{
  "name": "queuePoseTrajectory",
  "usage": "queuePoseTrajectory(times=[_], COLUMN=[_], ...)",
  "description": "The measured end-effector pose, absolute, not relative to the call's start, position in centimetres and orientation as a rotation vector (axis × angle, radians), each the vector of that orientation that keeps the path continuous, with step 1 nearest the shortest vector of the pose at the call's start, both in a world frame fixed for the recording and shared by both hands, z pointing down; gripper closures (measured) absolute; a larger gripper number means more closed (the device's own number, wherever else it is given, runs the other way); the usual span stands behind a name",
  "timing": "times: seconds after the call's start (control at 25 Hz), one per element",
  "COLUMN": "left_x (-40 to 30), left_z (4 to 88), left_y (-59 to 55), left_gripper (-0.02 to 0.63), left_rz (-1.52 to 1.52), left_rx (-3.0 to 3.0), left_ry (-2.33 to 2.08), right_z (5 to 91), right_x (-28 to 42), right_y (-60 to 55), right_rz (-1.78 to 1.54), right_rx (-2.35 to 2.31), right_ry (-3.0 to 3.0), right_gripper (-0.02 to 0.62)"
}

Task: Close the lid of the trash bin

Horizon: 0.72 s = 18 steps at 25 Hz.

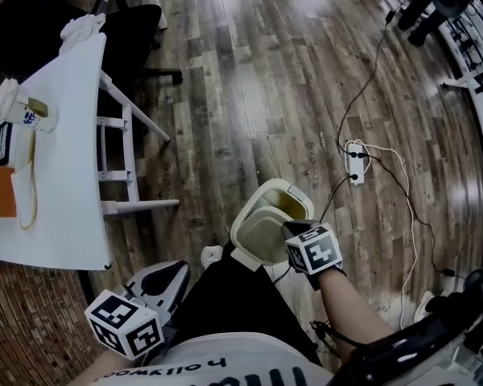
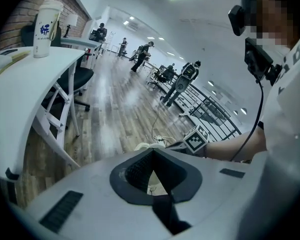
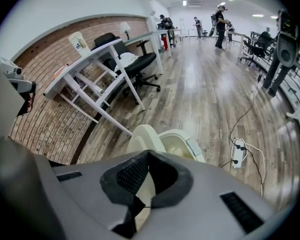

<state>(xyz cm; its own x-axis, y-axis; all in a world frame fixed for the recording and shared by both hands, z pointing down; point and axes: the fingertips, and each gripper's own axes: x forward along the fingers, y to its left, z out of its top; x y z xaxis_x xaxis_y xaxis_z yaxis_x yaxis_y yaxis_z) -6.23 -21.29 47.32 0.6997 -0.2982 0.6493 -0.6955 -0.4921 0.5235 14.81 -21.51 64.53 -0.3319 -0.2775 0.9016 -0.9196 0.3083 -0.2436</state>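
The left gripper (image 2: 151, 153) and right gripper (image 3: 147, 155) have pale grey shells with dark slots (image 2: 61, 210) and black ribbed pads (image 2: 138, 171). Each carries a cube (image 1: 125, 325) of black-and-white square markers. The person wears a white T-shirt (image 1: 217, 366) with dark lettering, a black garment (image 1: 229, 296) below it, and a black headset (image 2: 240, 16) with a black cable (image 2: 255, 123) down the chest.

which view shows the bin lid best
The head view: the lid shows most of its inner face, open beside the bin. The right gripper view shows it nearly edge-on, its lower part behind the jaws. The left gripper view shows only a pale sliver above the jaws.
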Motion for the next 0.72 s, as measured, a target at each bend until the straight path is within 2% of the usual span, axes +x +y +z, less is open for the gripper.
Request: queuePoseTrajectory(times=[0.72], left_x=[-1.6], left_z=[51.8], left_y=[-22.3], left_gripper=[0.601], left_rz=[0.647], left_rx=[1.991], left_ry=[-0.724], right_z=[73.5], right_x=[20.7], right_y=[-24.9], right_rz=[1.033], right_rx=[1.196], right_ry=[-1.651], right_gripper=[0.588])
